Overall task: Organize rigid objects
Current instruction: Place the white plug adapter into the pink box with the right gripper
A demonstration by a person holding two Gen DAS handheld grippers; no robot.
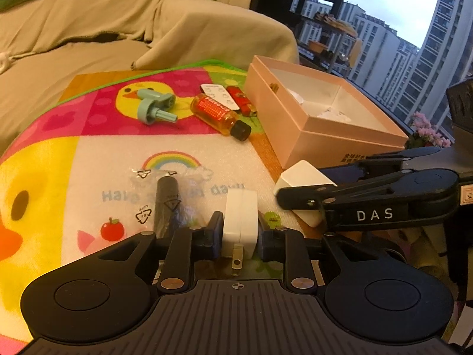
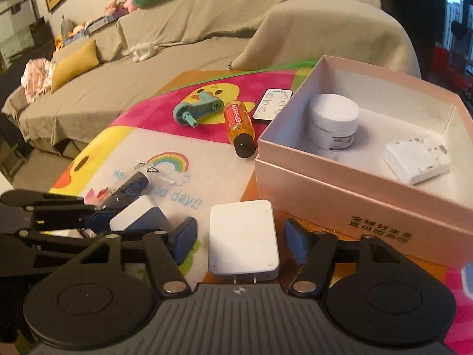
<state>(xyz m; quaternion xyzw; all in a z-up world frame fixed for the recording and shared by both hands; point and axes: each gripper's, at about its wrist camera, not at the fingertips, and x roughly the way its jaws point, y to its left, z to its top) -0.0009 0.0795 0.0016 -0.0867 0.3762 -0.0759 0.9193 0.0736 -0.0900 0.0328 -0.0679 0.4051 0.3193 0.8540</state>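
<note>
Two white chargers, left gripper [image 1: 240, 233] clamping one [image 1: 240, 216], right gripper's [image 2: 241, 241] jaws flanking other [image 2: 243, 239]

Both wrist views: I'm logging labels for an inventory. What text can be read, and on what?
"DAS": right gripper, on its arm.
"day!!": play mat.
"04 LDPE": clear plastic bag.
Gold print on the pink box: too blurred.
Orange bottle label: unreadable.

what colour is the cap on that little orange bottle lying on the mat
Black. The orange bottle shows its cap best in the right wrist view.
</note>
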